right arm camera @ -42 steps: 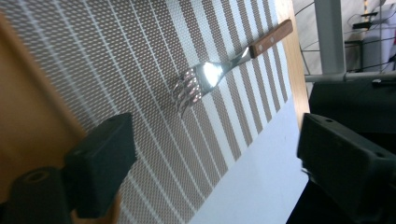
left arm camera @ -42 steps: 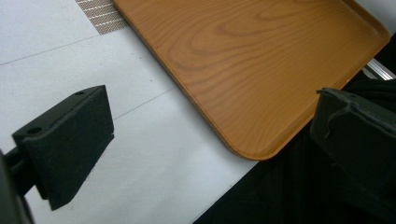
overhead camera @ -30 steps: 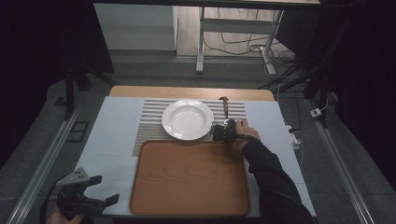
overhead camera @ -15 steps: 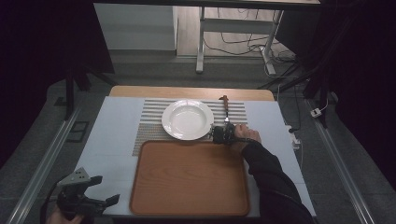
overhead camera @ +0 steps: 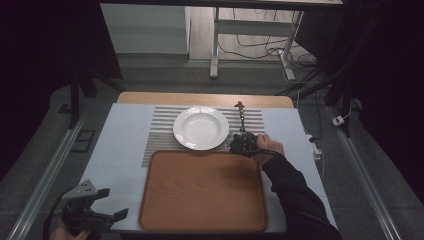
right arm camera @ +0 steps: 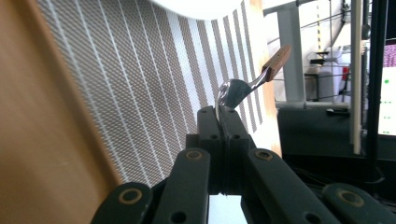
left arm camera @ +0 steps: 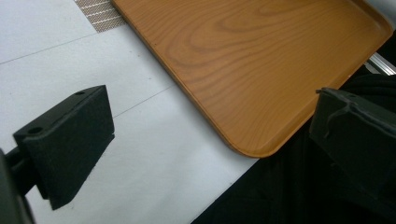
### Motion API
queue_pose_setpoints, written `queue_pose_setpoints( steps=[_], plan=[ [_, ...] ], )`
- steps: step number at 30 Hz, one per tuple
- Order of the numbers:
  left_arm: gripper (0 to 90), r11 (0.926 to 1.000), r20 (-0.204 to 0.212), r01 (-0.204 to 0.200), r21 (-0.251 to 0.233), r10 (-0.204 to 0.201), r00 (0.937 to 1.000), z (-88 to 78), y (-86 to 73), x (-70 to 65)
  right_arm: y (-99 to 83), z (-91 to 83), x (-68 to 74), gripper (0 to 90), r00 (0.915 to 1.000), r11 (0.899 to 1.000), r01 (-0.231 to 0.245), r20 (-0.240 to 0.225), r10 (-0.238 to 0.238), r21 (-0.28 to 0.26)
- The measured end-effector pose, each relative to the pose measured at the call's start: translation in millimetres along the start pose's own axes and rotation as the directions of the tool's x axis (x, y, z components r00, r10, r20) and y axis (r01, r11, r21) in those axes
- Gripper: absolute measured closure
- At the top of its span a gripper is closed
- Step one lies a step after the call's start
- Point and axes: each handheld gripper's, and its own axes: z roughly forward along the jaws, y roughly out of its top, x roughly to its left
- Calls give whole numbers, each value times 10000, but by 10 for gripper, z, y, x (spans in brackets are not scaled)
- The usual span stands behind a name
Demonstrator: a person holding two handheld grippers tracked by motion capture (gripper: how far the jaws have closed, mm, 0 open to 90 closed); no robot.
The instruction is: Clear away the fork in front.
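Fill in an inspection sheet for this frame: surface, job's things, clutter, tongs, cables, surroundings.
Surface: pale table with a striped mat.
Job's things: spoon with a wooden handle, gripped by its bowl; white plate on the mat; wooden tray, bare.
Clutter: nothing seen.
Tongs: right tongs shut on the spoon beside the plate; left tongs open off the tray's near left corner, holding nothing.
Cables: loose cables on the floor beyond the table.
Surroundings: dark room, metal table legs behind.

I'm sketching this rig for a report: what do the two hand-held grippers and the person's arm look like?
Both hand-held grippers, left and right, are black with blocky jaws on bolted linkage arms; the left carries a grey three-cornered plate. The person's right arm wears a dark sleeve.
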Motion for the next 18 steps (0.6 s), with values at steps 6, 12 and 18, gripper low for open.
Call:
queue_pose_setpoints(
  steps=[6,12,18],
  plan=[
    [0,9999,108,83,-64,-82,9999,-5,-2,10,-74,-210,-85,888,9918,9905,-1198,-533,1163,-673],
    [0,10000,125,62,-67,-62,9999,-5,-2,9,-175,-377,-147,888,9665,9641,-2395,-1222,2256,-1144],
    [0,9999,173,0,-154,2,9998,-16,-5,7,-318,-595,-217,888,8913,8871,-4248,-2550,3749,-1804]
  ],
)
